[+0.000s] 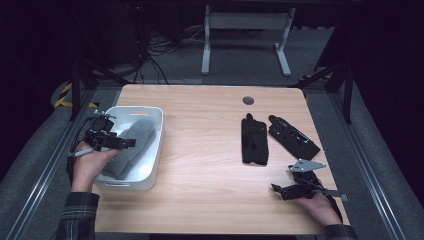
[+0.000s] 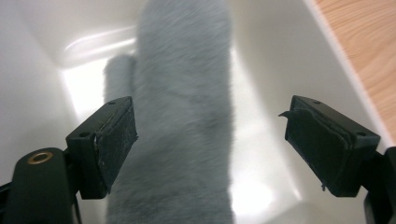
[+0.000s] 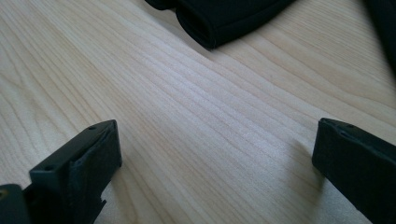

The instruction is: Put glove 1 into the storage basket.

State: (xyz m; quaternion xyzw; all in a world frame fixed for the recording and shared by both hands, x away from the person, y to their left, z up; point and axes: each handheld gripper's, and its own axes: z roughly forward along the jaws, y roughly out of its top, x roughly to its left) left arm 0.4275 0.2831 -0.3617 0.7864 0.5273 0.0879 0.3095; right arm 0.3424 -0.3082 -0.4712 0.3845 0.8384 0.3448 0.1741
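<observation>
Grey fuzzy mitten [image 2: 182, 116] (white bin [image 1: 150, 172])

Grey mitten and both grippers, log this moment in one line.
grey mitten: in white bin | left gripper: open above mitten | right gripper: open over table | black gloves: on table

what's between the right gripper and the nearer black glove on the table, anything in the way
Nothing visible. The right gripper is open over bare table, and the right gripper view shows plain wood running up to the cuff of the black glove. The other black glove lies off to the side.
</observation>
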